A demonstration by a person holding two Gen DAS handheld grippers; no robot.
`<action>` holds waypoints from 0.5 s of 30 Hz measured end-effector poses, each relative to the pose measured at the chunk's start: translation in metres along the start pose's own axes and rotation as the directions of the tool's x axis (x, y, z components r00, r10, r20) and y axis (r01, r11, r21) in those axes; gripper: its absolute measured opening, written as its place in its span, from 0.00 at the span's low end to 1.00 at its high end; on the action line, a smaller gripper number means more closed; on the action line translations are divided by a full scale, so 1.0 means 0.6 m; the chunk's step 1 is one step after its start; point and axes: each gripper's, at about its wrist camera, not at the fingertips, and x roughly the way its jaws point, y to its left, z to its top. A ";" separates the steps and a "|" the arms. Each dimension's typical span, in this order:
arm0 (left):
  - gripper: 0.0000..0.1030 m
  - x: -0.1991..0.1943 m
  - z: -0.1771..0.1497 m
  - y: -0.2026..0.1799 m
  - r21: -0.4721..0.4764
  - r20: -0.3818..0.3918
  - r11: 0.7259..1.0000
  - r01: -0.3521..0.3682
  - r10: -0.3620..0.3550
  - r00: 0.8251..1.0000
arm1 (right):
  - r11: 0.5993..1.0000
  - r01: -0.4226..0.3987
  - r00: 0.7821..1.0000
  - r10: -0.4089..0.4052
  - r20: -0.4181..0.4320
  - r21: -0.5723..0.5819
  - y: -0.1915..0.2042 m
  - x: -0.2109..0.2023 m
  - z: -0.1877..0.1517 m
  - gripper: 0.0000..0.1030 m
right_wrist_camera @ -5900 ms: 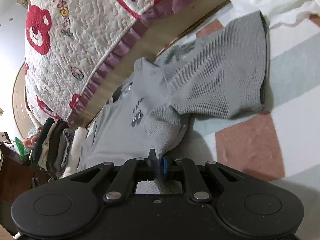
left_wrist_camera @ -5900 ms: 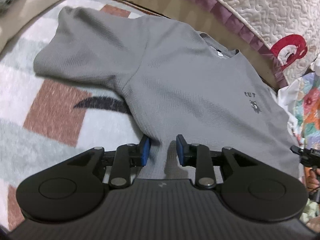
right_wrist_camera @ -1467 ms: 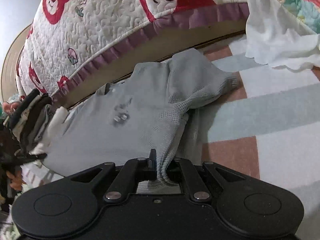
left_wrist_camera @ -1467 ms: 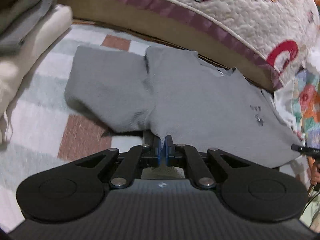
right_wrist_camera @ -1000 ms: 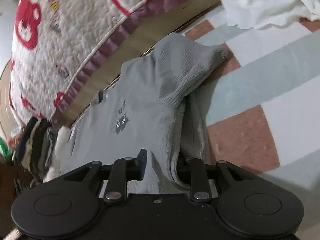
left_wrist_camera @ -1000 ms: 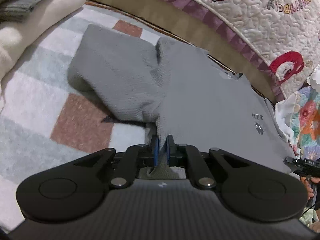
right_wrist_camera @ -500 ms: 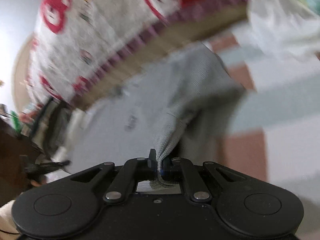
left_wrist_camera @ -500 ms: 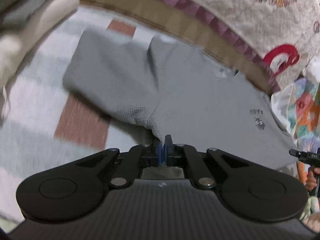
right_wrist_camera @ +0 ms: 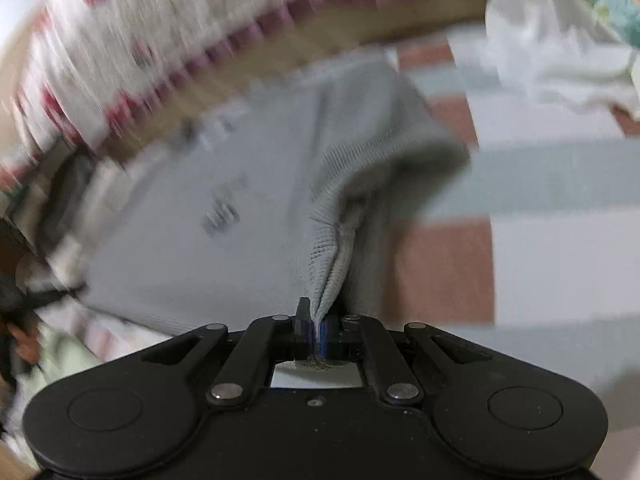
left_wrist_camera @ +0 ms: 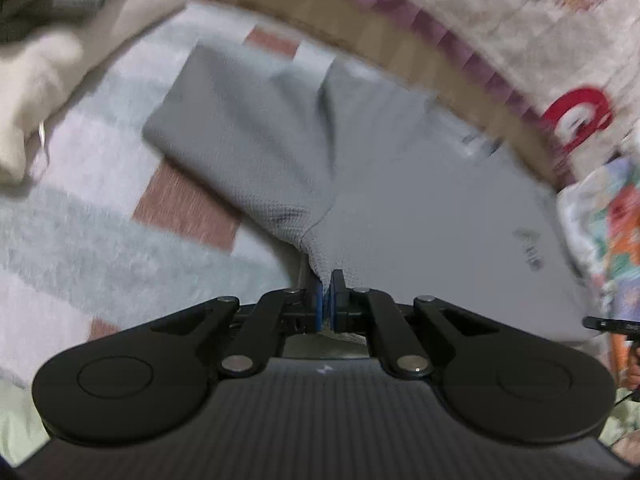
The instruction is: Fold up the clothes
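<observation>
A grey waffle-knit T-shirt (left_wrist_camera: 420,184) with a small dark chest print lies front up on a checked rug (left_wrist_camera: 80,248). My left gripper (left_wrist_camera: 328,300) is shut on the shirt's side edge just below the left sleeve (left_wrist_camera: 248,128), and the cloth rises into the blue pads. In the right wrist view the same grey T-shirt (right_wrist_camera: 192,216) stretches away, and my right gripper (right_wrist_camera: 316,328) is shut on a bunched edge below the other sleeve (right_wrist_camera: 384,120), which is lifted and curled over. Both views are blurred by motion.
A quilted bedspread (left_wrist_camera: 500,12) with red prints hangs along the far side above a brown bed base (left_wrist_camera: 360,28). Folded clothes (left_wrist_camera: 60,40) are stacked at the left. A white garment (right_wrist_camera: 552,40) lies at the right on the rug (right_wrist_camera: 560,200). A person's hand (left_wrist_camera: 628,364) shows at the right edge.
The right gripper opened about a second ago and shut again on the shirt's edge. Both grippers have kept moving with the cloth, and the sleeves have drawn inward and bunched.
</observation>
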 end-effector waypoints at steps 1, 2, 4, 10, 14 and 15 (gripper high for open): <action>0.02 0.003 -0.001 -0.003 -0.007 0.006 1.000 -0.004 0.004 1.000 | 1.000 0.008 1.000 -0.008 -0.007 -0.004 0.000 0.001 -0.001 0.05; 0.02 -0.003 -0.001 -0.006 -0.008 0.024 1.000 0.000 0.000 1.000 | 1.000 0.016 1.000 -0.016 -0.013 -0.009 0.001 0.002 -0.001 0.05; 0.02 -0.020 0.001 -0.013 0.006 0.057 1.000 0.015 -0.015 0.998 | 0.999 0.032 0.999 -0.033 -0.026 -0.018 0.001 0.005 -0.002 0.05; 0.02 -0.003 -0.001 -0.014 0.022 0.006 0.999 -0.030 0.030 1.000 | 0.996 0.079 0.995 -0.082 -0.065 -0.047 0.003 0.012 -0.006 0.04; 0.02 -0.021 0.010 -0.024 0.038 0.010 0.999 -0.031 0.030 0.999 | 0.982 0.106 0.991 -0.116 -0.061 -0.156 0.026 -0.005 0.002 0.04; 0.02 -0.022 0.011 -0.025 0.050 0.003 0.998 -0.038 0.038 0.999 | 0.976 0.125 0.987 -0.140 -0.074 -0.178 0.029 -0.003 0.000 0.04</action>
